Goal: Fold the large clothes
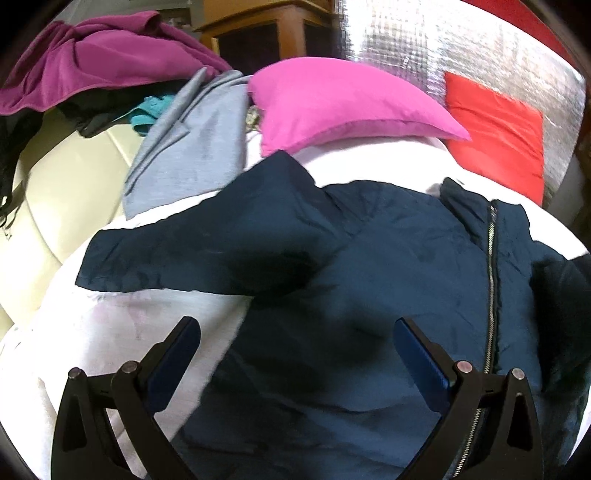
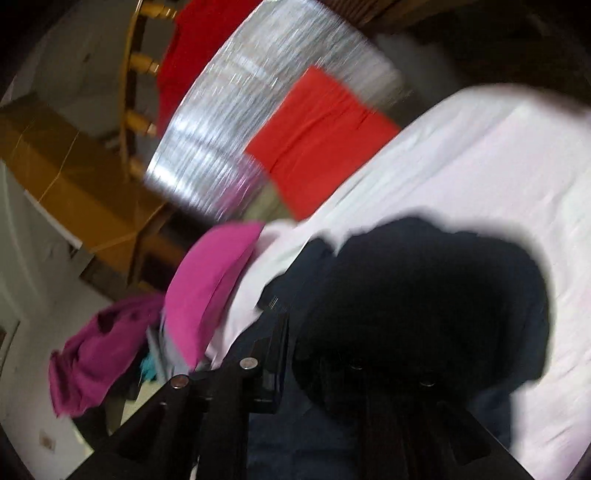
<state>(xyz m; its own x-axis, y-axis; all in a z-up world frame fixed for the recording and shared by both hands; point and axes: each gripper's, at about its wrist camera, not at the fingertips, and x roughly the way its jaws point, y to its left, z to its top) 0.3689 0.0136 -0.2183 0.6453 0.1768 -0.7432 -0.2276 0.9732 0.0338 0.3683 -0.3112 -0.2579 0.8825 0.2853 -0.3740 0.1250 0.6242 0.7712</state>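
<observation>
White sheet covers the bed; room behind is cluttered. A silver foil panel stands at the far end w/ a red cloth against it, and wooden furniture sits behind that. A cream padded edge runs along the left side of the bed.

Far-left corner is crowded: purple garment heaped on top, grey garment draped down beside it, pink pillow just right of the grey one. Bare sheet lies open below the sleeve in the left wrist view, and, in the right wrist view, on the far side of the dark bundle.

Navy jacket lies spread on the sheet in the middle, zipper running up its right part, one sleeve stretched out left toward the cream edge. No labels or writing readable anywhere.

Left gripper is angled down over the jacket body, jaws spread wide, nothing between the pads, clear of the cloth.

Right gripper view is heavily blurred and rolled to one side. A bunched part of the navy jacket hangs right in front of it; jaws clamped down on that fabric, as far as the blur allows.
</observation>
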